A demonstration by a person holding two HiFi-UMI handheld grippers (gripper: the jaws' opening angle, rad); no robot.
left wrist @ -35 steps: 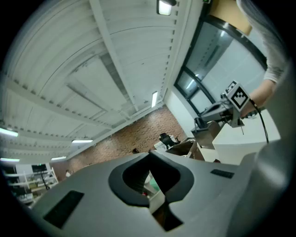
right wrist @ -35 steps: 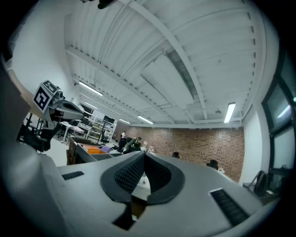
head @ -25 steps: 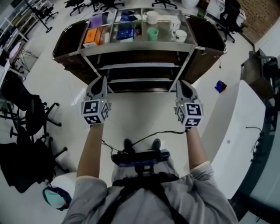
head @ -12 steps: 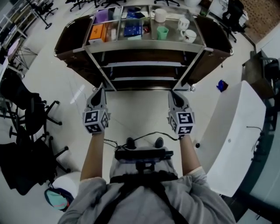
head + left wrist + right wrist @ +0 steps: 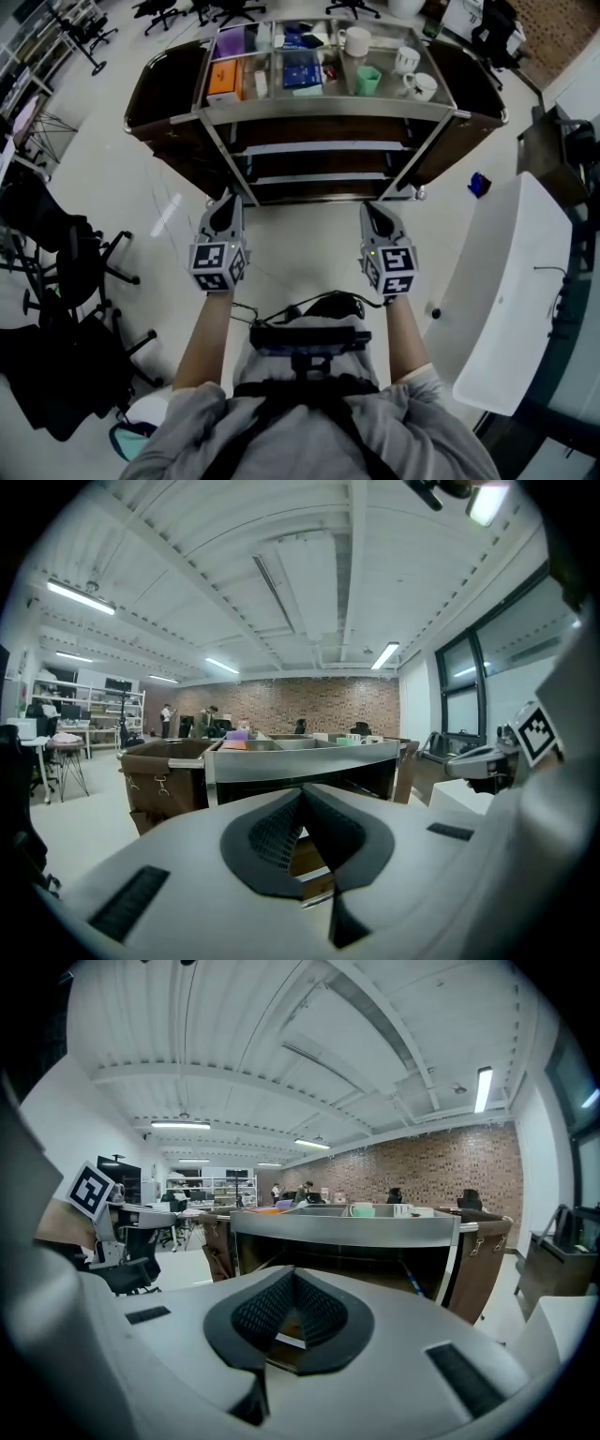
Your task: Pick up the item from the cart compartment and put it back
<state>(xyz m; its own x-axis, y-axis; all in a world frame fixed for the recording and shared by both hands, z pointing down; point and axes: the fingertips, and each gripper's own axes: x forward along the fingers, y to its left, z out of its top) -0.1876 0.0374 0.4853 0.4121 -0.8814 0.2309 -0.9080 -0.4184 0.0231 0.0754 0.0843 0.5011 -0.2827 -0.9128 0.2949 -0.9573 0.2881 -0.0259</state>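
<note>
So I'm holding the left tongs [image 5: 229, 204] and right tongs [image 5: 370, 211] closed, both empty, pointing at the steel multi-compartment cart [image 5: 328, 108], well short of it.

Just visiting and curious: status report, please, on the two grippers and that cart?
Left gripper and right gripper: jaws shut, empty, short of the cart. Nothing picked; orange box, green cup sit in top compartments. Nothing in the way.
</note>
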